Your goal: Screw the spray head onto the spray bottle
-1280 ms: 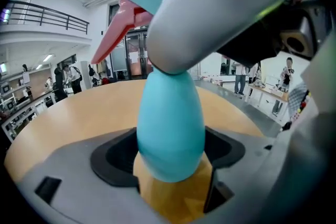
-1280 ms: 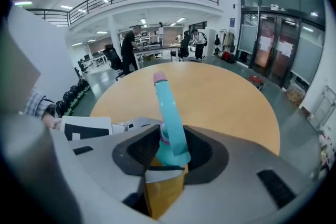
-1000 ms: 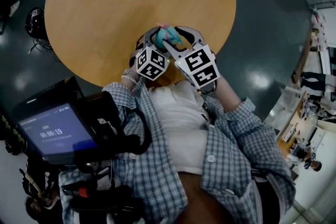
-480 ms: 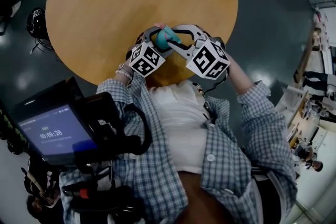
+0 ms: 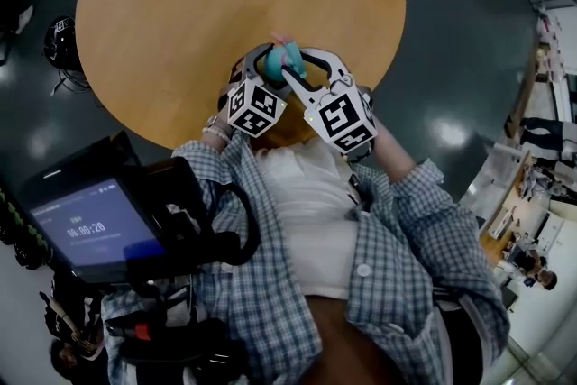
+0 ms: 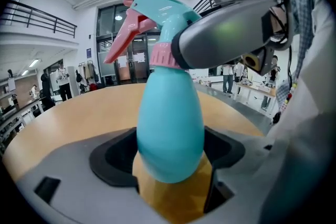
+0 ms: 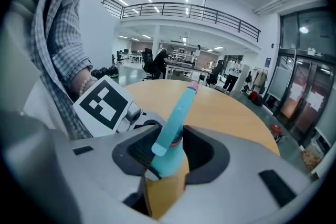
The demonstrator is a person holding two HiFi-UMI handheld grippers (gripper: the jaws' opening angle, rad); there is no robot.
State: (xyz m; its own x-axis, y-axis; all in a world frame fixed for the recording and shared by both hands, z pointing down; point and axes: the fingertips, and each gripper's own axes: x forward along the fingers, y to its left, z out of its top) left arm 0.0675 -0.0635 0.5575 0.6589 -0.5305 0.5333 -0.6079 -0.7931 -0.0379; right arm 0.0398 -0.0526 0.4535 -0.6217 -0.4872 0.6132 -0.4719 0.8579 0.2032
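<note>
Supervisor: Which step is this?

Operator: The screwing itself, I judge. The left tongs (image 6: pixel 170 159) are clamped on the belly of the spray bottle (image 6: pixel 170 123) and hold it upright over the table (image 6: pixel 73 118), apparently clear of the wood. The right tongs (image 7: pixel 168 157) have just been closing. They now grip the spray head (image 7: pixel 176 113) low down, at its pink collar (image 6: pixel 160 54), with a pad on either side.

Supervisor: Where is the head relative to both?

Operator: It is straight above the left tongs and between the right jaws, with its trigger (image 6: pixel 123 39) pointing away from the right tongs. It sits on the bottle's neck. I cannot tell whether the thread is tight or only started.

Supervisor: What does the next move call for?

Operator: Probably a roll of the right tongs about the bottle's axis to turn the collar, while the left tongs keep the body from spinning with it. The body is smooth and rounded, so it could slip in the left pads. The head should also stay square to the neck, or the thread may cross. After each turn the right jaws would need to let go and re-grip.
</note>
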